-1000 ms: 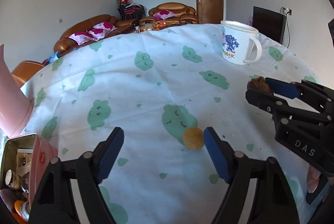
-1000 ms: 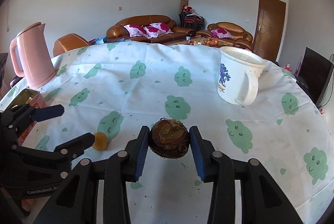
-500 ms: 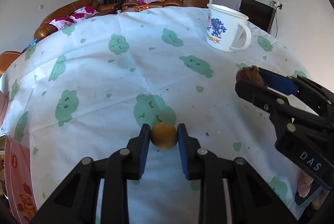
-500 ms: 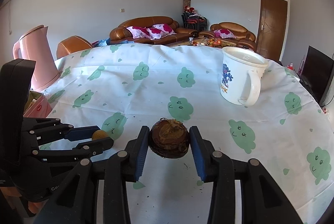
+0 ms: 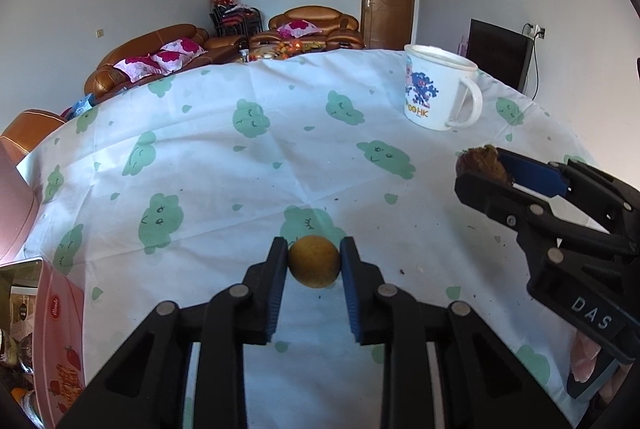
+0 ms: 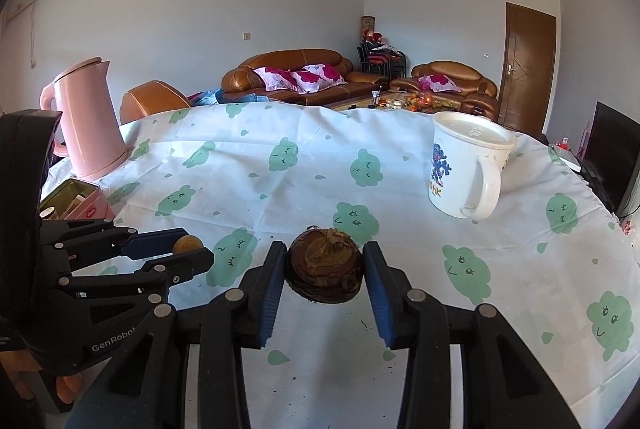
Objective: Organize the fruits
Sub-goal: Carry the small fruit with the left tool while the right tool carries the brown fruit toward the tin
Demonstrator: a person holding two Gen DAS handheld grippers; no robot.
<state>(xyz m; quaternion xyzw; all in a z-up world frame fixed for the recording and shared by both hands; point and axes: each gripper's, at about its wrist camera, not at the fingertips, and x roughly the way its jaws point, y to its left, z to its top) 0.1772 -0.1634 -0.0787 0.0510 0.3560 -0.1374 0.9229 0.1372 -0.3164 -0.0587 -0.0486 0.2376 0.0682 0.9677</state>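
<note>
Left gripper [image 5: 314, 265] clamped on a small yellow-brown fruit [image 5: 314, 260], low at 6 o'clock over the tablecloth [image 5: 248, 165]. Right gripper [image 6: 325, 269] clamped on a dark brown fruit [image 6: 325, 271], white mug [image 6: 466, 165] toward 2 o'clock.

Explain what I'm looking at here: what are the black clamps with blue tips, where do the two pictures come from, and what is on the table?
No robot here: a person holds one hand-held gripper in each hand, with a camera on each looking along its fingers. The left camera shows the left gripper shut on a small yellow fruit; the right gripper appears at that picture's right side. The right camera shows the right gripper shut on a dark brown fruit. On the tablecloth stand a white mug, a pink kettle and an open tin near the left edge.
</note>
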